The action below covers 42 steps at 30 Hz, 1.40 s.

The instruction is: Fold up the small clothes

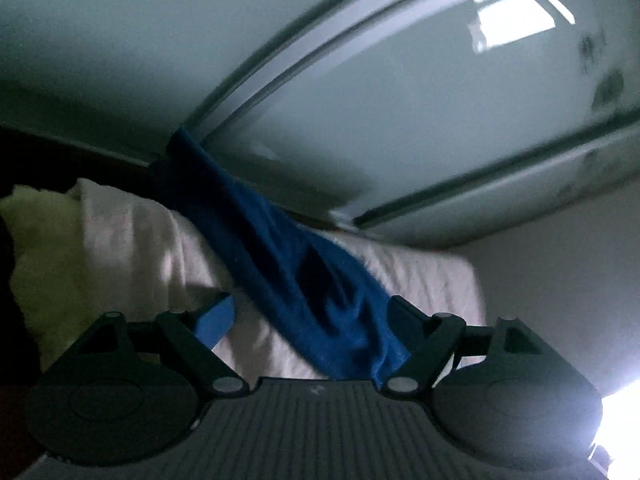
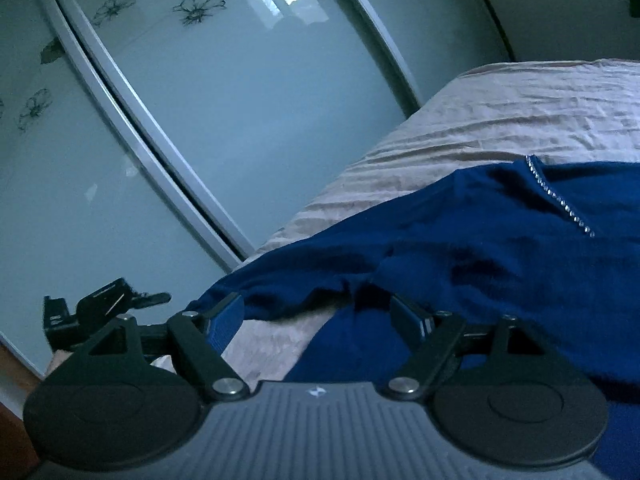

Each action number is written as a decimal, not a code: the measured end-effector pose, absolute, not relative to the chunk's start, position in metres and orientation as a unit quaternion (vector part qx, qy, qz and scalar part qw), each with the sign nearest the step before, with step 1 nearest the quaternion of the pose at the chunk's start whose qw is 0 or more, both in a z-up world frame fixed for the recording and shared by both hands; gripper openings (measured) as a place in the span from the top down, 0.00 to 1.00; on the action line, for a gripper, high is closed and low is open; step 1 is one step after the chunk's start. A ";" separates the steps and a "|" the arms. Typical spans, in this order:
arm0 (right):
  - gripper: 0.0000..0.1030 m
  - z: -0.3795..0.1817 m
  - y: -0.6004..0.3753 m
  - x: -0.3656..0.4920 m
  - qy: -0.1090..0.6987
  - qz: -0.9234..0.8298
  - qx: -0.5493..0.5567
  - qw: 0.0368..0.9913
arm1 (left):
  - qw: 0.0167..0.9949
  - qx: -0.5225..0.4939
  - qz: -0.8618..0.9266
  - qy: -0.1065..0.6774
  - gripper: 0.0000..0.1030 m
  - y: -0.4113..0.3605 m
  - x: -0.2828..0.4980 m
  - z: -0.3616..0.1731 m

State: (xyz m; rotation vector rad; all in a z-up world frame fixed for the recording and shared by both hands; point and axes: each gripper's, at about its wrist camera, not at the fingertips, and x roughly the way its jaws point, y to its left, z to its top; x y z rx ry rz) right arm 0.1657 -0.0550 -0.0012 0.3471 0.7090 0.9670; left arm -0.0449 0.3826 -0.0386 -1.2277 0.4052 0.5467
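Observation:
A dark blue garment [image 2: 480,232] with a line of small stones at its neck lies on the pale bedsheet [image 2: 500,120]. My right gripper [image 2: 320,316] is open just above the bed, its fingers standing on either side of a raised blue fold. In the left wrist view a strip of the same blue cloth [image 1: 288,256] hangs stretched from the upper left down between my left gripper's [image 1: 312,316] fingers. The left jaws stand wide apart and the cloth drapes against the right finger [image 1: 404,312]. The left gripper also shows at the left in the right wrist view [image 2: 104,304].
Frosted sliding wardrobe doors [image 2: 200,120] with flower prints stand close beside the bed. A pale pillow or bundled bedding [image 1: 60,260] lies at the left in the left wrist view. A bright light [image 1: 620,420] glares at the lower right.

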 end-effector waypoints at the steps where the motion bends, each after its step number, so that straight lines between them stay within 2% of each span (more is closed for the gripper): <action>1: 0.22 -0.002 -0.057 0.165 0.332 0.452 0.165 0.811 | 0.759 -0.574 0.250 0.177 0.21 0.386 -0.045 -0.041; 4: 0.22 -0.004 -0.063 0.163 0.329 0.445 0.166 0.816 | 0.741 -0.602 0.255 0.154 0.31 0.394 -0.043 -0.047; 7: 0.22 -0.006 -0.073 0.161 0.324 0.433 0.158 0.826 | 0.722 -0.624 0.269 0.131 0.50 0.402 -0.045 -0.052; 8: 0.22 -0.007 -0.078 0.160 0.323 0.425 0.151 0.832 | 0.716 -0.630 0.275 0.125 0.60 0.405 -0.046 -0.053; 9: 0.22 -0.008 -0.083 0.158 0.323 0.418 0.144 0.837 | 0.715 -0.631 0.277 0.120 0.76 0.409 -0.047 -0.054; 11: 0.22 -0.011 -0.094 0.157 0.325 0.403 0.132 0.845 | 0.719 -0.619 0.289 0.126 0.92 0.409 -0.045 -0.052; 12: 0.22 -0.013 -0.102 0.156 0.327 0.394 0.128 0.849 | 0.724 -0.609 0.297 0.132 0.92 0.407 -0.043 -0.050; 14: 0.22 -0.019 -0.116 0.156 0.332 0.379 0.125 0.855 | 0.746 -0.572 0.311 0.137 0.98 0.396 -0.038 -0.041; 22: 0.22 -0.043 -0.193 0.156 0.342 0.289 0.182 0.876 | 0.878 -0.332 0.313 0.145 0.99 0.328 0.026 0.037; 31: 0.20 -0.060 -0.250 0.145 0.324 0.234 0.257 0.880 | 0.972 -0.087 0.131 0.173 0.99 0.165 0.144 0.099; 36: 0.20 -0.065 -0.272 0.139 0.311 0.207 0.285 0.882 | 0.978 0.040 -0.015 0.202 0.99 0.038 0.190 0.090; 42: 0.20 -0.067 -0.308 0.123 0.288 0.157 0.318 0.889 | 0.945 0.151 -0.159 0.244 0.99 -0.088 0.184 0.024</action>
